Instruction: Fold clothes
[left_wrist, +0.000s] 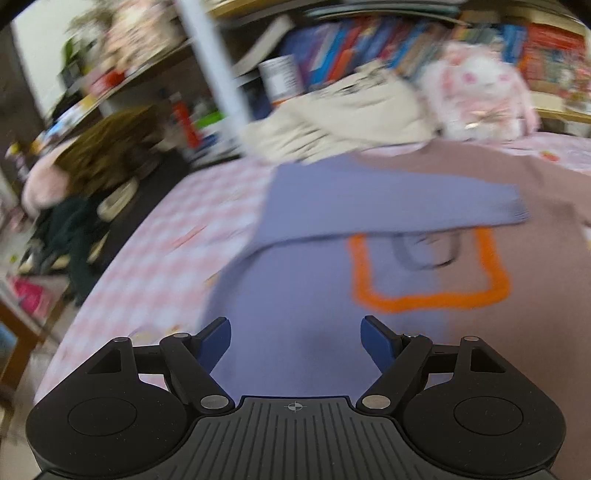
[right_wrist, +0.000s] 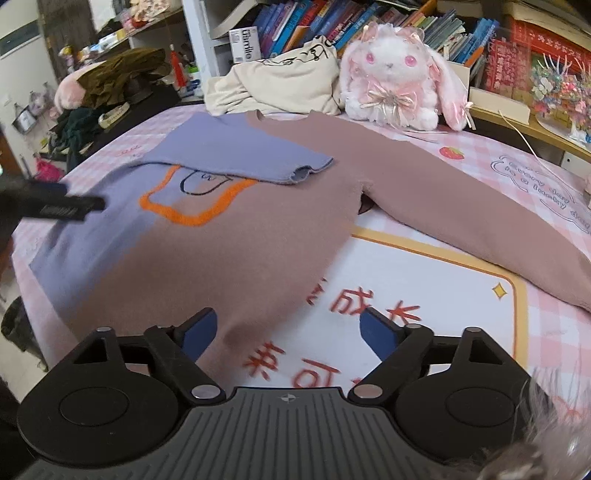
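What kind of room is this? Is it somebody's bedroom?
Probably a bedroom, maybe a child's. A sweater lies on a pink checked bed cover, a plush bunny sits at the back, and shelves crammed with books stand behind it.

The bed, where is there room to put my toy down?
Bare bedsheet shows between the sweater's body and its pink sleeve. The far edge is crowded: plush bunny and cream clothes pile.
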